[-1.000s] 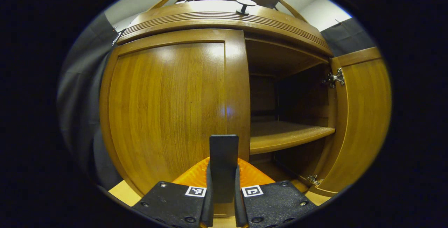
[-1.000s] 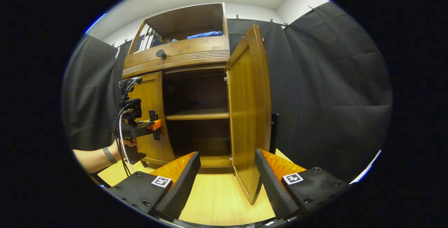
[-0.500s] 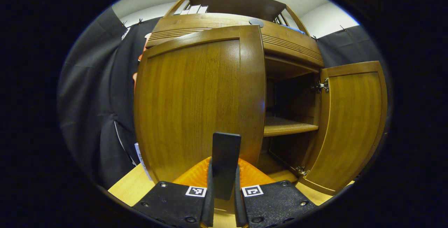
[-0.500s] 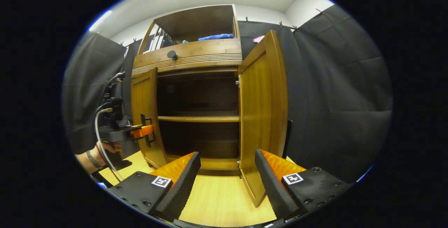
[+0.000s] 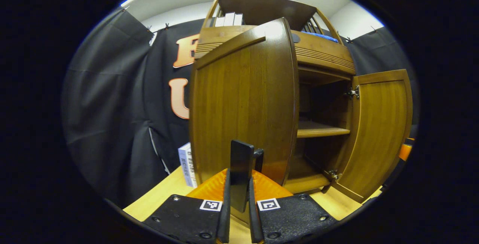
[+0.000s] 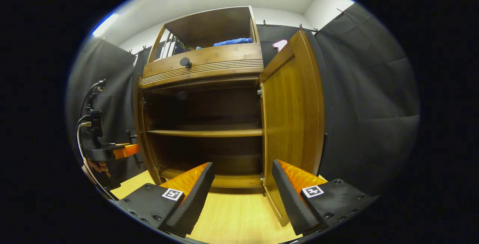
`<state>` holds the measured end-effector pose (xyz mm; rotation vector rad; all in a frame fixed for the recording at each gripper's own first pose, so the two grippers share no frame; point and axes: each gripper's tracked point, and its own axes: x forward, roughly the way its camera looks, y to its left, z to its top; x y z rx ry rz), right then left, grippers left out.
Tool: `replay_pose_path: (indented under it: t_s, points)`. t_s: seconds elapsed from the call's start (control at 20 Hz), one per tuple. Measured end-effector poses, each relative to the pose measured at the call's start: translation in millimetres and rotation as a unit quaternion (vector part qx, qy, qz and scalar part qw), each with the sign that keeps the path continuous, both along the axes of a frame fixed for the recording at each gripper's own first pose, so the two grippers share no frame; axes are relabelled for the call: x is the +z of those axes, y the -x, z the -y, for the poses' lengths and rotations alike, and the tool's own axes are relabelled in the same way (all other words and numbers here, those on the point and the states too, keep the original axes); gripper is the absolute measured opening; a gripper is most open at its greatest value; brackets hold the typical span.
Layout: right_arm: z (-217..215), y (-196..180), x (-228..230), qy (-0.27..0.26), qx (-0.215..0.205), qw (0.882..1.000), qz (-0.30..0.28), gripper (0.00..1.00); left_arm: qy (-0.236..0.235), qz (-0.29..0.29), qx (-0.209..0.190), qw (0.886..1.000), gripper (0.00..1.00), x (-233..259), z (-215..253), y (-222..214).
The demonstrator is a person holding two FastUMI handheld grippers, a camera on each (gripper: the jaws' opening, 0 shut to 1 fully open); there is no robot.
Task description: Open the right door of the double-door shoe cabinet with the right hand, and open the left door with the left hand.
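step: left door (image 5: 243,101) swung wide, left claw (image 5: 239,184) clenched on its handle (image 5: 242,173) | right claw (image 6: 243,188) released beside the open right door (image 6: 293,124) | next: release handle, back off

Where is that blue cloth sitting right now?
In the right gripper view the blue cloth lies in the open top compartment of the shoe cabinet, toward its right side, above the drawer knob.

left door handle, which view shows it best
The left gripper view: the handle stands close up, clamped in the left gripper. In the right gripper view it is small at the left door's edge, partly hidden.
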<state>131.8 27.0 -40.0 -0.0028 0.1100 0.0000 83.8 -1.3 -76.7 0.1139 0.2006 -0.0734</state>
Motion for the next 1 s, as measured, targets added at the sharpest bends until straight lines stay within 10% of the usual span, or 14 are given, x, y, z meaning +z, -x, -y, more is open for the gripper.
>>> replay_pose_path:
  t_s: [1.0]
  points:
    - [-25.4,-13.5,-27.5,-0.014,0.019,0.999,-0.031,1.0,-0.006,0.073,0.051,0.996,0.0,22.9,-109.0,28.9]
